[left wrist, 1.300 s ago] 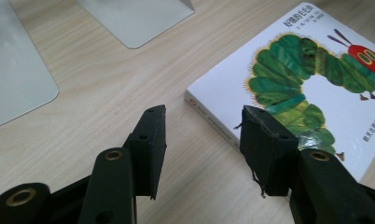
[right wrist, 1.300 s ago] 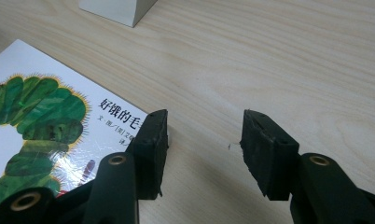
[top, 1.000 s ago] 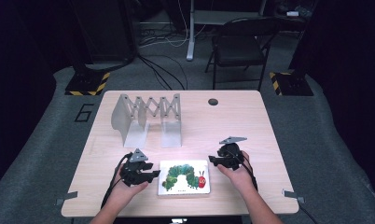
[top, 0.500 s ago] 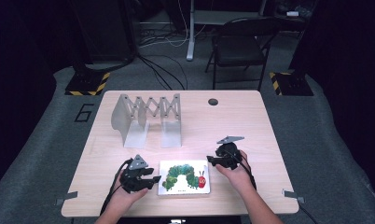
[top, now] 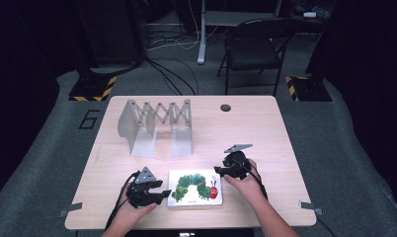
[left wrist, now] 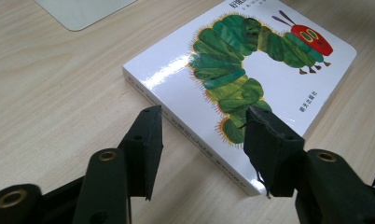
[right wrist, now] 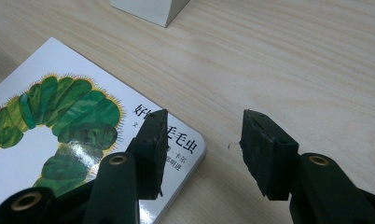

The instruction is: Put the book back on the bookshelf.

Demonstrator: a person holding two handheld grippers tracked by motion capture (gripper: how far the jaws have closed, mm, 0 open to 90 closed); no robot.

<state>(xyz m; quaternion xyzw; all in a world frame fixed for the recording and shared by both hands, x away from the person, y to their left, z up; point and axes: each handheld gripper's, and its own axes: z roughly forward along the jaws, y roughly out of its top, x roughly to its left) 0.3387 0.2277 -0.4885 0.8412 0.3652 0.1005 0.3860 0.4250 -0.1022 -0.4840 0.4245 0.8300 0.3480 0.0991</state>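
A white board book (top: 195,188) with a green caterpillar on its cover lies flat near the table's front edge. My left gripper (top: 163,193) is open at the book's left edge; in the left gripper view the book (left wrist: 241,79) lies just past the gripper (left wrist: 202,133), one jaw over the cover and the other over bare wood. My right gripper (top: 219,170) is open at the book's upper right corner. In the right gripper view that gripper (right wrist: 202,140) straddles the book's corner (right wrist: 78,135), holding nothing.
A grey metal expanding file rack (top: 154,124) stands on the wooden table (top: 265,133) behind the book. A small dark grommet (top: 225,107) sits near the table's far edge. A folding chair (top: 253,47) and cables are on the floor beyond.
My left gripper has moved down toward the table's front edge and closer to the book's left side. The right gripper has barely shifted.
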